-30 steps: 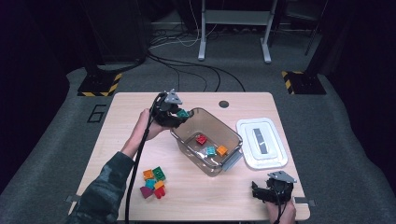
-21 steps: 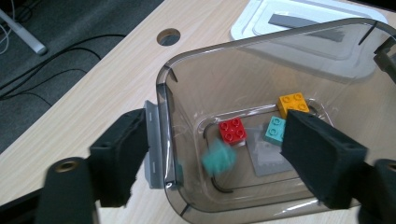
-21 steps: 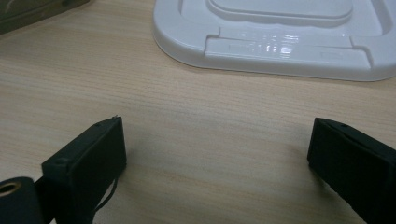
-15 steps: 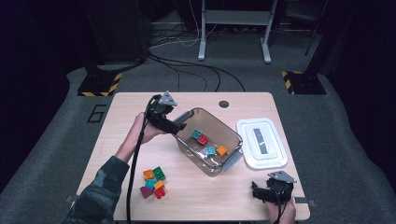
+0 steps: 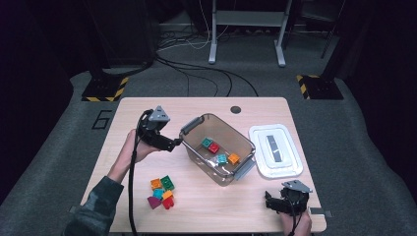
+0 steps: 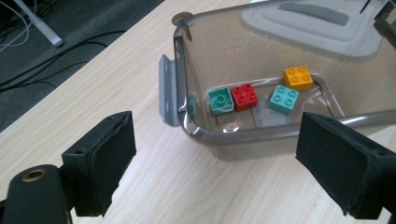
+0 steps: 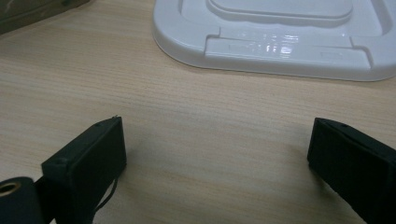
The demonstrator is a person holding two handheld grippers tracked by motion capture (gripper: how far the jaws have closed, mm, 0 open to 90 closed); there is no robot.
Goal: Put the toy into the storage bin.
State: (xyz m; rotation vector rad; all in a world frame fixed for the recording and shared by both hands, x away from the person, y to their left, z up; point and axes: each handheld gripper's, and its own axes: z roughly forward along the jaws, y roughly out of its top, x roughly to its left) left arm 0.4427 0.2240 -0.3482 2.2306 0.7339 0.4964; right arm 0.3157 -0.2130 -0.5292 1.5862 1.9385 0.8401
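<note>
A clear plastic bin (image 5: 219, 175) stands mid-table and holds a green brick (image 5: 207, 142), a red brick (image 5: 214, 147), a teal brick (image 5: 222, 159) and an orange brick (image 5: 233, 159). My left gripper (image 5: 175, 143) hovers just left of the bin's near-left corner. Its jaws have just been opening and have nothing between them. In the left gripper view my left gripper (image 6: 219, 154) faces the bin (image 6: 179, 60), with the green brick (image 6: 220, 100) beside the red brick (image 6: 244, 96). My right gripper (image 5: 269, 200) rests open at the front right, and the right gripper view shows my right gripper (image 7: 219, 154) over bare wood.
A white lid (image 5: 275, 150) lies right of the bin, just ahead of the right gripper (image 7: 280, 37). Several loose bricks (image 5: 162, 191) are piled at the front left. A dark cable port (image 5: 236, 109) sits near the table's far edge.
The left gripper has drawn back leftward from over the bin's far-left corner and its jaws have opened. The green brick it held now lies in the bin. The right gripper has stayed put.
</note>
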